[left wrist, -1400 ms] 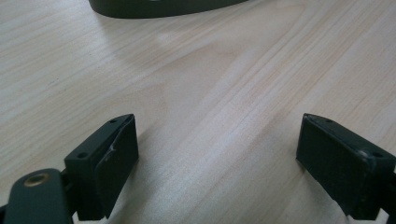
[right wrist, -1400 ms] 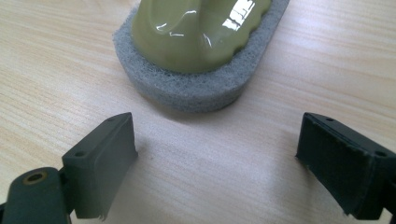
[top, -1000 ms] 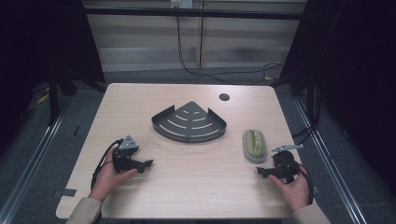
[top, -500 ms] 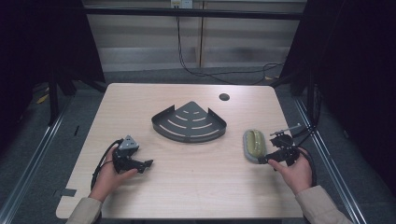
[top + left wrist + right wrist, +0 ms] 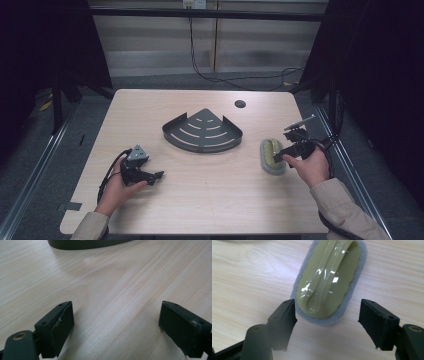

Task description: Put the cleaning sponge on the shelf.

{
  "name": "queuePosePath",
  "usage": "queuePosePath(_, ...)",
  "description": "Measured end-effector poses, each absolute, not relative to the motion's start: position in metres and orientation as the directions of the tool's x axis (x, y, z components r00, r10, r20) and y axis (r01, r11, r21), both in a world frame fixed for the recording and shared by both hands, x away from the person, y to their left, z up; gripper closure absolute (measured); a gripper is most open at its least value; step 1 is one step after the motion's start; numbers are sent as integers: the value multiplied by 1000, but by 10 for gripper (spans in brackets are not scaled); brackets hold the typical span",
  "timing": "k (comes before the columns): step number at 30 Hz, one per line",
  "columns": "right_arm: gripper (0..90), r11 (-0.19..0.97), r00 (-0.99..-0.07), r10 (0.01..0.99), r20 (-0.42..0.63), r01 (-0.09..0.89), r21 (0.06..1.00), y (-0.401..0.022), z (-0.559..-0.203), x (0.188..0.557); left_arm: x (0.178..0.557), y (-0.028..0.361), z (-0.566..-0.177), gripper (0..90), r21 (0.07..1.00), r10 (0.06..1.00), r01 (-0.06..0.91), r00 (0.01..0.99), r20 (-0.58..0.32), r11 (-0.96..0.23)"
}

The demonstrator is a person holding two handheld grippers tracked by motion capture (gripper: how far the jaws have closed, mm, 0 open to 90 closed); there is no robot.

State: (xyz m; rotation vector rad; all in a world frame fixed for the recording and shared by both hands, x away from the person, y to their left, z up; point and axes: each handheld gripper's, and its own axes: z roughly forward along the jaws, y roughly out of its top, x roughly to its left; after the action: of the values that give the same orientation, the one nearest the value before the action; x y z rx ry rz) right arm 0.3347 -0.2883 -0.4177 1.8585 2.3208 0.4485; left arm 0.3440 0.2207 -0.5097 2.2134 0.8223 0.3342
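pale wood table [image 5: 200, 200], grey floor [image 5: 40, 150], cables [image 5: 235, 80] behind, dark surround, possibly curtains.

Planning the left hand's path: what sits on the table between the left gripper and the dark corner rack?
Nothing: bare wood runs from the open left gripper to the corner rack, as the left gripper view shows.

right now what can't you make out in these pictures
- Scrub pad: right gripper view cuts off its far end at the top edge; its underside lies against the table.
- Corner rack: left gripper view shows just a strip of its wall, the rest cut off by the top edge.
- Dark round spot near the table's far edge: high view, too small to tell whether it is a hole or a cap.
- Left gripper: high view, too small to judge jaw opening.
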Motion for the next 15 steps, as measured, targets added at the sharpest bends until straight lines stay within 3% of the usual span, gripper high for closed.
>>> queuePosePath(15,374,127,-159,981,110,958,259,-283,-415,360,343,220,-510,124,726,653,461,757,-21,-511)
